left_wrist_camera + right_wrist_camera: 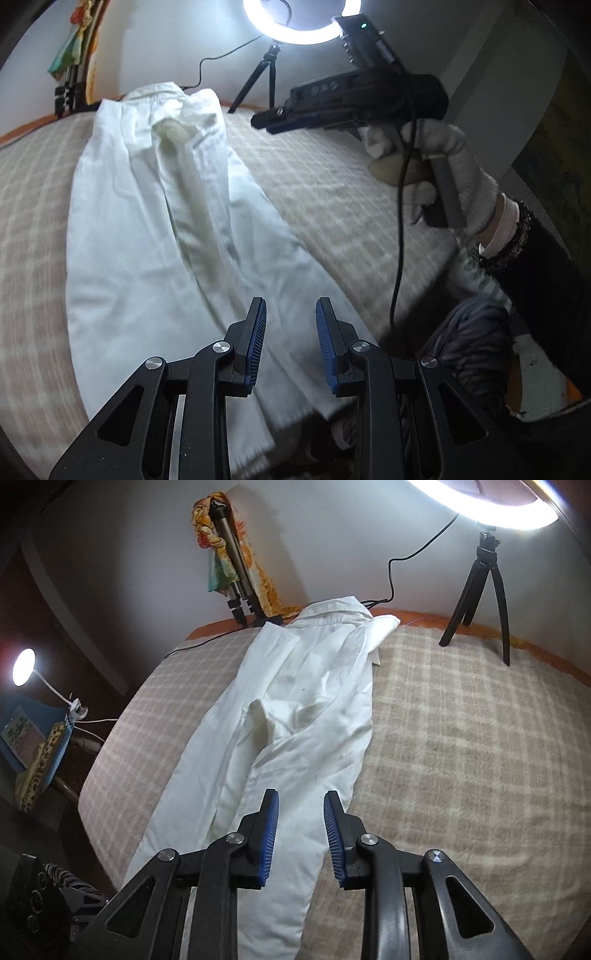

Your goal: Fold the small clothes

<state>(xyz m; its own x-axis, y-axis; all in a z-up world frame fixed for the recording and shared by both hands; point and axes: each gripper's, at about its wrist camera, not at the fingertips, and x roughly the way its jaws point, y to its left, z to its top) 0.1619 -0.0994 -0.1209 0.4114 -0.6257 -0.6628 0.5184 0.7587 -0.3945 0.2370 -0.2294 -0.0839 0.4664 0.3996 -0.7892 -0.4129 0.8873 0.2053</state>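
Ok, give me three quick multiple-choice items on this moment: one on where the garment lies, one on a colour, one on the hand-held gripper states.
1. Where does the white garment lie?
A. lengthwise on the checked blanket
B. hung on the tripod
C. on the floor

2. What colour are the finger pads?
A. red
B. blue
C. white

3. What is the state of the two hand-held grippers?
A. both shut on cloth
B. one open, one shut
C. both open, holding nothing

Answers: 1 A, the garment stretches flat along the blanket toward the wall. 2 B, ribbed blue pads line the black fingers in both wrist views. 3 C, the left hand-held gripper and right hand-held gripper each show a clear gap with no cloth between the pads.
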